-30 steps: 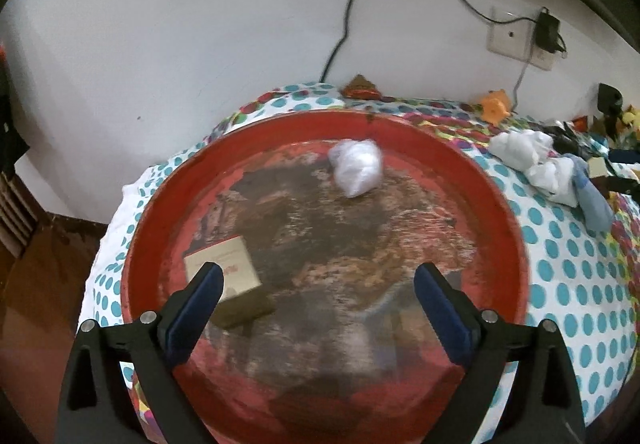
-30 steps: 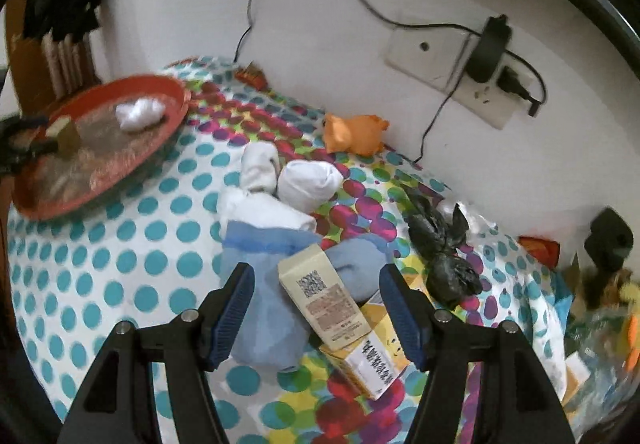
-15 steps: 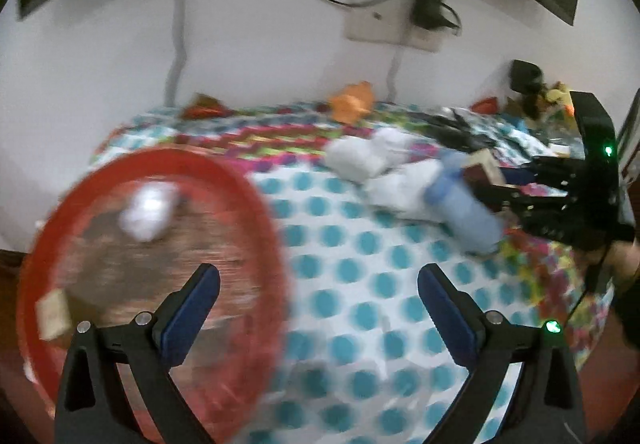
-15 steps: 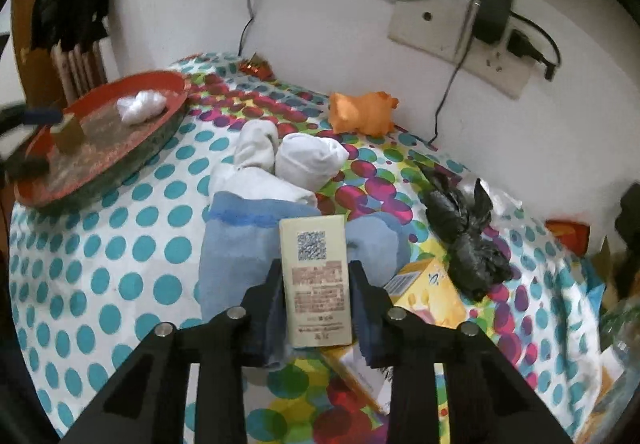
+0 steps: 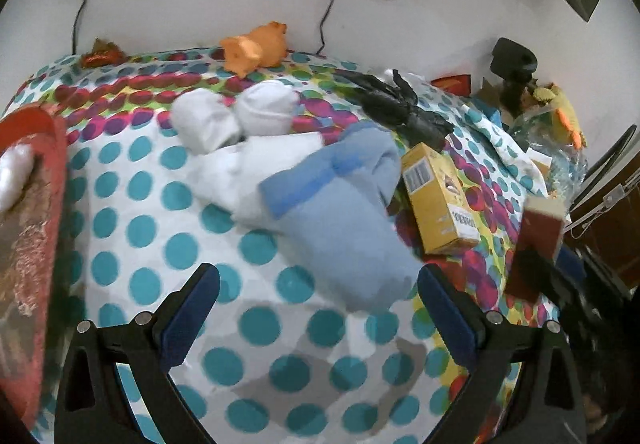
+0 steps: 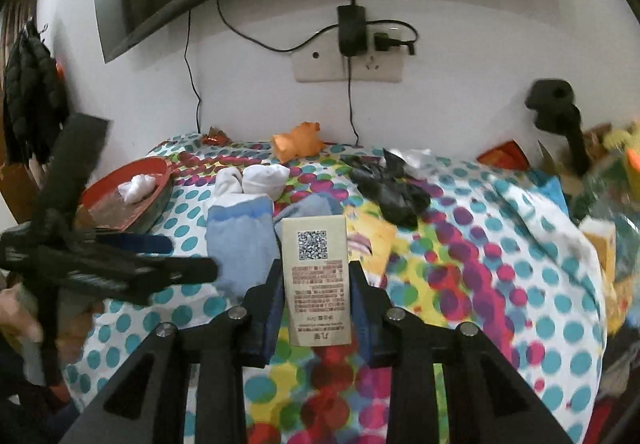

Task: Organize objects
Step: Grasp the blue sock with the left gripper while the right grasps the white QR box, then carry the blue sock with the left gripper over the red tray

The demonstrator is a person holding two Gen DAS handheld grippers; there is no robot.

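Observation:
My right gripper [image 6: 316, 280] is shut on a small cream box with a QR code [image 6: 315, 276] and holds it lifted above the dotted cloth; the box also shows in the left wrist view [image 5: 540, 228]. My left gripper [image 5: 318, 296] is open and empty, just in front of a rolled blue sock [image 5: 340, 212]. White socks [image 5: 256, 116] lie behind it and a yellow box [image 5: 438, 196] lies to its right. The red tray [image 6: 128, 196] at the left holds a white wad [image 6: 136, 188].
An orange toy [image 5: 256, 48], a black crumpled bag [image 5: 400, 108] and a red wrapper [image 5: 98, 54] lie near the wall. Cables hang from a wall socket [image 6: 348, 64]. Clutter and a black stand [image 6: 560, 116] crowd the right end.
My right gripper closed on the cream box and lifted it off the yellow box. My left gripper swung right from over the red tray to the blue sock, still open.

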